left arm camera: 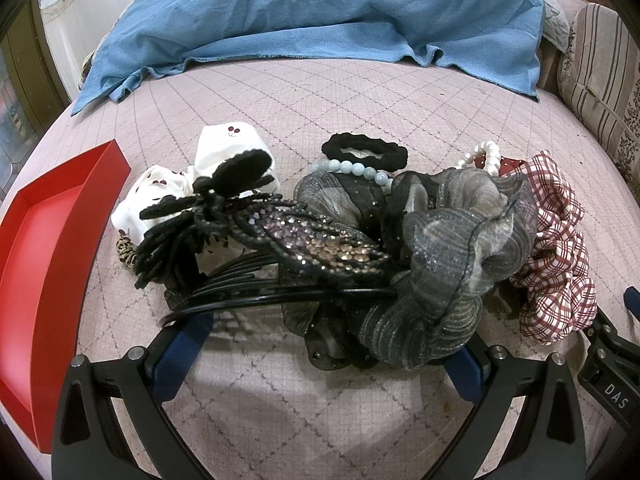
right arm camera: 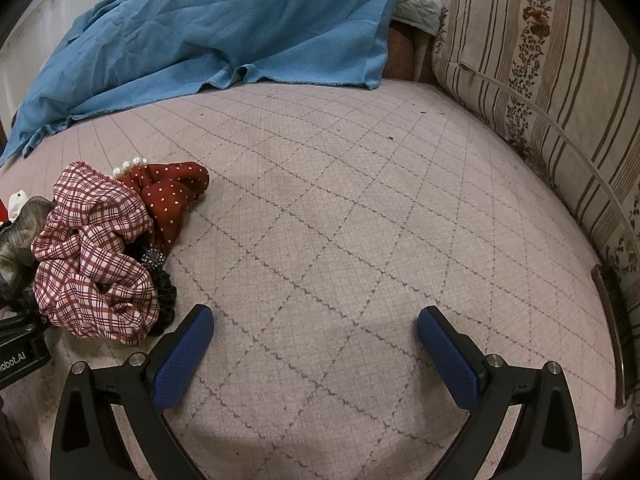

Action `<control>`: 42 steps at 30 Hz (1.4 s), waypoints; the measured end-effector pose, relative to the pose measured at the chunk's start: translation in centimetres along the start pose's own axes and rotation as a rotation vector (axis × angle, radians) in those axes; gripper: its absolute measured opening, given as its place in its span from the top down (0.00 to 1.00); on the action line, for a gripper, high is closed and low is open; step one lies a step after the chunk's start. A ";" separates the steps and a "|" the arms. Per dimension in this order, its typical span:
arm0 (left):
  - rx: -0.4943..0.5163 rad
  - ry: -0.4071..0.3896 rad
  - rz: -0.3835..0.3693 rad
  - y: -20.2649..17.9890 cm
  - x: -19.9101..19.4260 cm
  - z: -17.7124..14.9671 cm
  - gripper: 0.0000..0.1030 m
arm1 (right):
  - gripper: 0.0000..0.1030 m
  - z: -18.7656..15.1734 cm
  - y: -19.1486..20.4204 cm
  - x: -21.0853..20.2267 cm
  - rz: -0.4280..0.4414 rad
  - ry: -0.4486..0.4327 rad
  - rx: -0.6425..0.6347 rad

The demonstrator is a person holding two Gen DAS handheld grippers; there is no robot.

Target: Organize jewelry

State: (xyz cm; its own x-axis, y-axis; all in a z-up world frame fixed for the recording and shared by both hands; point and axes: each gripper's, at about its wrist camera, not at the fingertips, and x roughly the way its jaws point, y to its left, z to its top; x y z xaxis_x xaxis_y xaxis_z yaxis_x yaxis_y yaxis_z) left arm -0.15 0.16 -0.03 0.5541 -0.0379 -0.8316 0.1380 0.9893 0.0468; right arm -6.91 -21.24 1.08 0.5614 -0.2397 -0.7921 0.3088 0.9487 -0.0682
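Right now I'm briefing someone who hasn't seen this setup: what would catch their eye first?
A tangled heap of hair accessories in front of the open left gripper: a rhinestone hair clip on top, a grey sheer scrunchie beside it. A bright red tray sits at far left. A rumpled blue cloth lies at the back.

Red tray [left arm camera: 60, 216] cut off by left edge; left gripper's fingertips [left arm camera: 192, 332] hidden under grey scrunchie [left arm camera: 448, 264] and black headband [left arm camera: 256, 300]; dotted red scrunchie [right arm camera: 172, 196] partly buried beneath plaid scrunchie [right arm camera: 96, 256]; pearl strand [right arm camera: 129, 166] mostly hidden.
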 end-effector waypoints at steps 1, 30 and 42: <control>0.000 0.000 0.001 0.0 0.0 0.0 0.00 | 0.00 0.0 0.1 0.0 -0.001 0.000 -0.001; 0.045 0.075 -0.110 2.4 -3.0 -0.7 0.00 | 0.00 0.1 0.0 0.0 0.024 0.076 0.021; -0.005 -0.209 -0.043 7.9 -14.9 -2.5 0.00 | 0.01 -1.3 2.3 -6.4 0.015 -0.054 -0.025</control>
State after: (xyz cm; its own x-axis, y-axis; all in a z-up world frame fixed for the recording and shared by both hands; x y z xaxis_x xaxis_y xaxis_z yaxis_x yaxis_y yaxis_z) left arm -9.34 8.89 11.36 0.7063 -0.1077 -0.6997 0.1615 0.9868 0.0110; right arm -10.79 -17.25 5.25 0.6063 -0.2356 -0.7595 0.2810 0.9570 -0.0725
